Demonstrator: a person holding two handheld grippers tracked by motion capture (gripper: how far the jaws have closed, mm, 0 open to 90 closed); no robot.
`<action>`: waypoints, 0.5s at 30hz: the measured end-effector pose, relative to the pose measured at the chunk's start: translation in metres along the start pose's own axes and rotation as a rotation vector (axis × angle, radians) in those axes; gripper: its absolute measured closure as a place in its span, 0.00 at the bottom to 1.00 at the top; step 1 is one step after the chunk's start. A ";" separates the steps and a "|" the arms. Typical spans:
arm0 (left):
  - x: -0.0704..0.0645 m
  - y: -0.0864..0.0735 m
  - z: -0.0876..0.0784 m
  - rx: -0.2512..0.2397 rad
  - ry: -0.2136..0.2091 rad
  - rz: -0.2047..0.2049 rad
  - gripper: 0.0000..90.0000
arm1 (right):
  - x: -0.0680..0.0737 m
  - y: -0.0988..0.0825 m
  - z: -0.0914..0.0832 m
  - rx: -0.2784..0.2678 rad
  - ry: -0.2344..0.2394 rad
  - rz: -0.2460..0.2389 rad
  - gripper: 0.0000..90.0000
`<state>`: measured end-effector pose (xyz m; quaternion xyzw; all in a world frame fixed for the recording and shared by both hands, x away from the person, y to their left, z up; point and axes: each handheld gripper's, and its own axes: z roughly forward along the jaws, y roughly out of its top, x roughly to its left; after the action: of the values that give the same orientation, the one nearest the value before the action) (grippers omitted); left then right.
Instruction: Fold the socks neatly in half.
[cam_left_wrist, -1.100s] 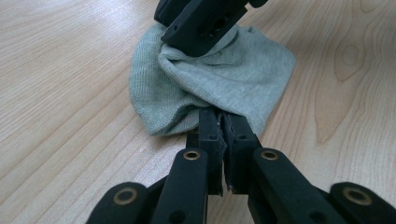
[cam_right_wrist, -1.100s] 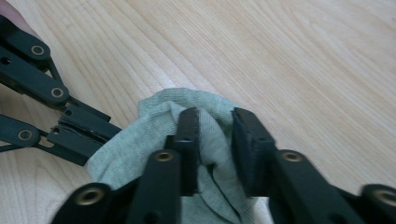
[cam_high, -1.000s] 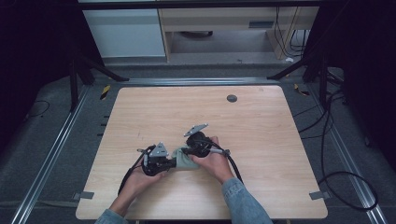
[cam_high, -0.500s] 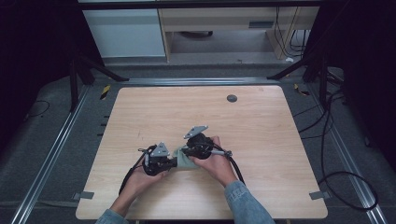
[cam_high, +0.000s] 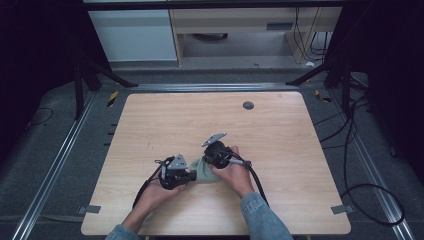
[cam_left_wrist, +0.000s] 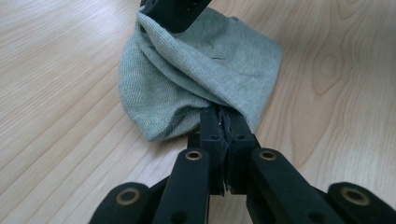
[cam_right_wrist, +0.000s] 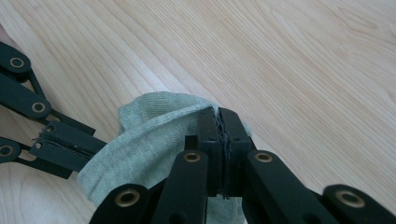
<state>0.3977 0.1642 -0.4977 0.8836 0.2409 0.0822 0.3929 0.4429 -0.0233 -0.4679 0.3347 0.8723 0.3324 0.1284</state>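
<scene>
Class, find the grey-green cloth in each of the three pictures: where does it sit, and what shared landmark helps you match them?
High view: grey-green cloth lies low centre, between both hands.
Left gripper view: cloth fills upper centre.
Right gripper view: cloth lies lower left.
Shared landmark: wooden table.

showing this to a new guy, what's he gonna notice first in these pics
The grey-green cloth bunched near the front middle of the wooden table, pinched from both sides. The left gripper is shut on one edge, and the right gripper, whose jaws have just closed, is shut on the other. Farther back, a small dark disc lies alone.
</scene>
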 end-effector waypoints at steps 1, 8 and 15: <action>-0.001 0.002 0.002 0.006 -0.004 0.007 0.98 | -0.001 -0.002 -0.002 -0.002 -0.003 0.001 0.99; -0.011 0.017 0.017 0.019 -0.031 0.042 0.99 | -0.013 -0.018 -0.018 0.010 -0.030 0.037 0.99; -0.018 0.029 0.031 0.025 -0.059 0.073 0.99 | -0.029 -0.037 -0.028 0.000 -0.042 0.069 0.98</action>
<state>0.4028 0.1185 -0.4963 0.8988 0.1976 0.0673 0.3855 0.4338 -0.0772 -0.4715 0.3715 0.8573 0.3296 0.1353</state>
